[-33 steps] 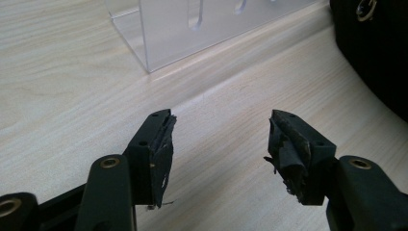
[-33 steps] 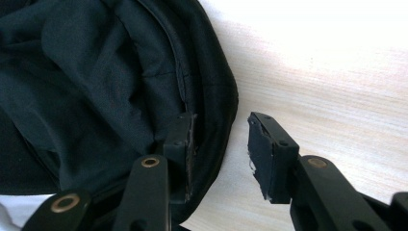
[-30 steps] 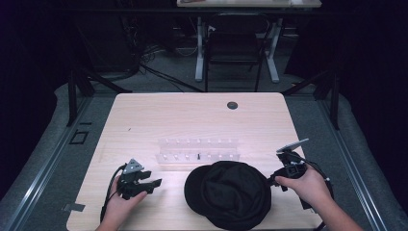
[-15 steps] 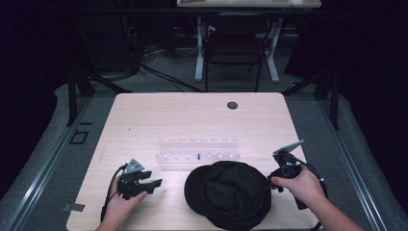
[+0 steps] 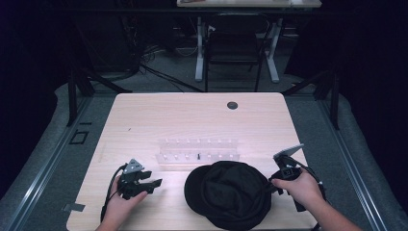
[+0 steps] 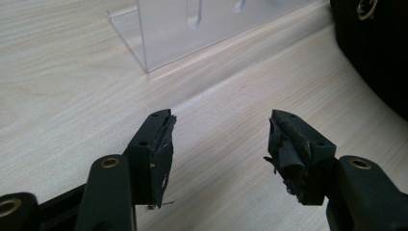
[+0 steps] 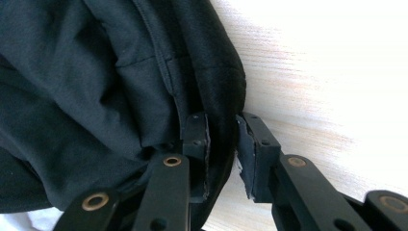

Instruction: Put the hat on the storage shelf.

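Observation:
A black hat [image 5: 228, 195] lies crown-up near the table's front edge. My right gripper [image 5: 272, 181] is at its right side. In the right gripper view the hat's [image 7: 96, 72] rim runs between the two jaws, and my right gripper [image 7: 221, 139] is shut on that rim. My left gripper [image 5: 155, 183] rests on the wood to the hat's left, apart from it. In the left gripper view it [image 6: 219, 139] stands open over bare wood, with the hat's edge [image 6: 380, 57] at the far right.
A clear acrylic rack [image 5: 198, 150] with rows of slots stands just behind the hat, and its near corner [image 6: 192, 24] shows ahead of my left gripper. A round dark grommet [image 5: 232, 105] sits at the table's back. A chair and desk legs stand beyond the table.
My right gripper has edged slightly left toward the hat's rim. The left gripper and the hat have stayed put.

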A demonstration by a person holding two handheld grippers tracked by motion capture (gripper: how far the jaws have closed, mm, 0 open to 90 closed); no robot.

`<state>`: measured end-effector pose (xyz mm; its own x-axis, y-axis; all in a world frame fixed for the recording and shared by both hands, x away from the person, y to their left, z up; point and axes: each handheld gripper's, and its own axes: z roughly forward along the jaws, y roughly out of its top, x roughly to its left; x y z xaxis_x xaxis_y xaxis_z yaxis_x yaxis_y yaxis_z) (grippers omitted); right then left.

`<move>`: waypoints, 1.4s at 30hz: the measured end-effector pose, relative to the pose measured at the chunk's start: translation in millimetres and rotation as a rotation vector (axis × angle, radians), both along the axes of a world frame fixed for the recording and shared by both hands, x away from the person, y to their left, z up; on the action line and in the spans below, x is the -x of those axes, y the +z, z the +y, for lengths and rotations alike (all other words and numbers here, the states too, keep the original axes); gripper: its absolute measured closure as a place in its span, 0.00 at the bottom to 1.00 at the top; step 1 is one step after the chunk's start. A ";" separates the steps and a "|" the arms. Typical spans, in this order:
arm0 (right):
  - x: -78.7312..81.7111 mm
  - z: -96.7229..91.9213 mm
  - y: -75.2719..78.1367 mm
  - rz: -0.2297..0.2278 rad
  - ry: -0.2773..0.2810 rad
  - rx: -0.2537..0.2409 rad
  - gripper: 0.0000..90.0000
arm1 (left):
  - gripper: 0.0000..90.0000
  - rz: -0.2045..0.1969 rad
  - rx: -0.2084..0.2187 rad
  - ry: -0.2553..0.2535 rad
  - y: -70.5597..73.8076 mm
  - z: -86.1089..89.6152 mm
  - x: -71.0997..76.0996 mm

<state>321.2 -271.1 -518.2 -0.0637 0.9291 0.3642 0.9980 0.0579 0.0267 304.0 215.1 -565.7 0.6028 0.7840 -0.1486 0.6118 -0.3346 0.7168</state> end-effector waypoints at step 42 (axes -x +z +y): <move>-7.6 9.2 -13.6 0.025 0.051 -0.022 0.97 | 0.46 0.000 -0.005 -0.006 -0.7 -1.4 -0.4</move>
<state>328.8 -261.9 -531.8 -0.1016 0.9166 0.3868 0.9941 0.1084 0.0041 304.4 213.7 -566.4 0.6072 0.7813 -0.1447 0.6101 -0.3418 0.7148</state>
